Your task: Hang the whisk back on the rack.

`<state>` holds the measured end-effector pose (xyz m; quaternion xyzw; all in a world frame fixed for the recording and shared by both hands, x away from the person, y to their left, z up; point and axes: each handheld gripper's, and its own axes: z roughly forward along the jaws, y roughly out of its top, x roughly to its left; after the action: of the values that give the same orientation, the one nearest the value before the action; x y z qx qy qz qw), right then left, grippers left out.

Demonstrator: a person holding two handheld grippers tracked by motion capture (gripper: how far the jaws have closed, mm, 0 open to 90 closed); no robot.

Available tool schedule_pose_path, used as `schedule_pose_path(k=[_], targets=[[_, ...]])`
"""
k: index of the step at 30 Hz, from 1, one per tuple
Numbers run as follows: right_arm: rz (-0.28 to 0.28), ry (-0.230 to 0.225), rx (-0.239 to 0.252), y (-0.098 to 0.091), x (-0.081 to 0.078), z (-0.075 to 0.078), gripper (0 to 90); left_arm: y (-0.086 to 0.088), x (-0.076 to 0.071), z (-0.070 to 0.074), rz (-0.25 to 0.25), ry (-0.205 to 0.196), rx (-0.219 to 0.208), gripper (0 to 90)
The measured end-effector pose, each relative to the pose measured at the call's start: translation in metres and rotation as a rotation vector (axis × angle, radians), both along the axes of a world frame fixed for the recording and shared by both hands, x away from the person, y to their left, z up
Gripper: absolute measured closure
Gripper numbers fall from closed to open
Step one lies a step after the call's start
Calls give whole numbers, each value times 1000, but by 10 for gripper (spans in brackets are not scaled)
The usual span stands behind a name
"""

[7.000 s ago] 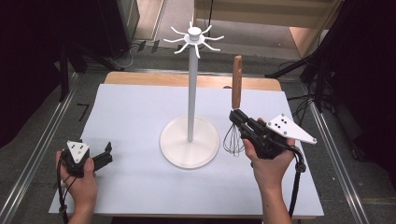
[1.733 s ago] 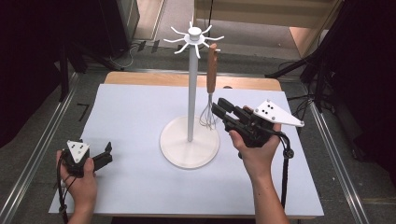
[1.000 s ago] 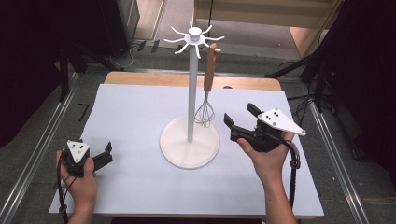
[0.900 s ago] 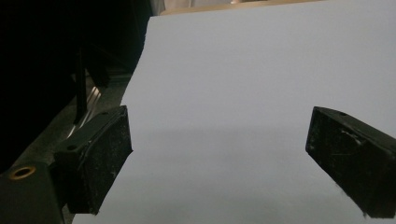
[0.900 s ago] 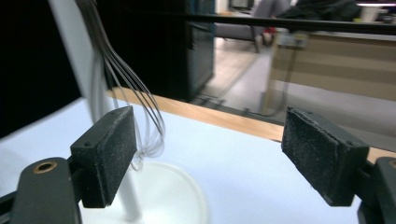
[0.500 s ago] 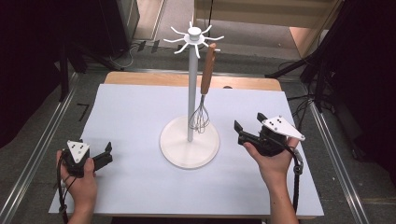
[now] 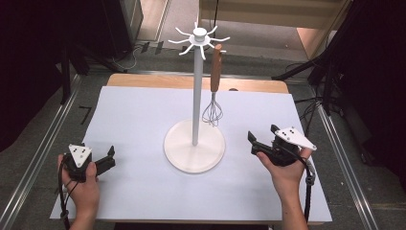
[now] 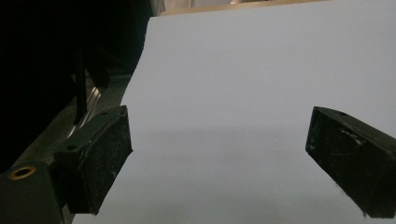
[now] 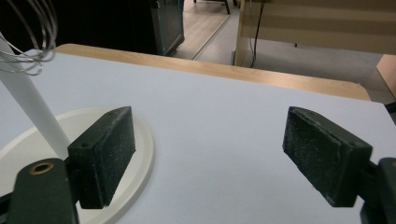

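Note:
A white stand [image 7: 195, 96] with a ring of hooks at its top rises from a round base [image 7: 194, 146] at the table's middle. A whisk [image 7: 216, 72] with a wooden handle hangs from one hook, its wire head just above the base. My right gripper [image 7: 262, 133] is open and empty, low over the table to the right of the base. In the right gripper view the jaws [image 9: 208, 158] stand wide apart, with the base [image 9: 140, 135], pole [image 9: 32, 107] and whisk wires [image 9: 28, 42] at the left. My left gripper [image 7: 111, 157] rests open and empty at the front left.
A white sheet [image 7: 143, 115] covers the table, with a wooden edge [image 7: 143, 80] showing along the back. Metal rails [image 7: 48, 143] run down both sides. Dark equipment stands beyond the table's left and right sides.
The right gripper let go of the whisk, which now hangs from a hook of the stand. It then drew back to the right and toward the front. The left gripper stayed put.

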<state>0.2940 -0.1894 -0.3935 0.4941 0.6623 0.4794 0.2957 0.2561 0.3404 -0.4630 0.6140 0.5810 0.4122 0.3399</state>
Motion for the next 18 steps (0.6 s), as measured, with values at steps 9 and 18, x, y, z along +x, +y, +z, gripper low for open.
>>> schedule_pose_path(k=[9, 18], targets=[[-21, 38, -3, -11, 0, -20, 165, -1, 0, 0, 0, 2, 3, 74], [-43, 69, 6, -22, -1, -38, 165, 0, 0, 0, -1, 0, 1, 74]])
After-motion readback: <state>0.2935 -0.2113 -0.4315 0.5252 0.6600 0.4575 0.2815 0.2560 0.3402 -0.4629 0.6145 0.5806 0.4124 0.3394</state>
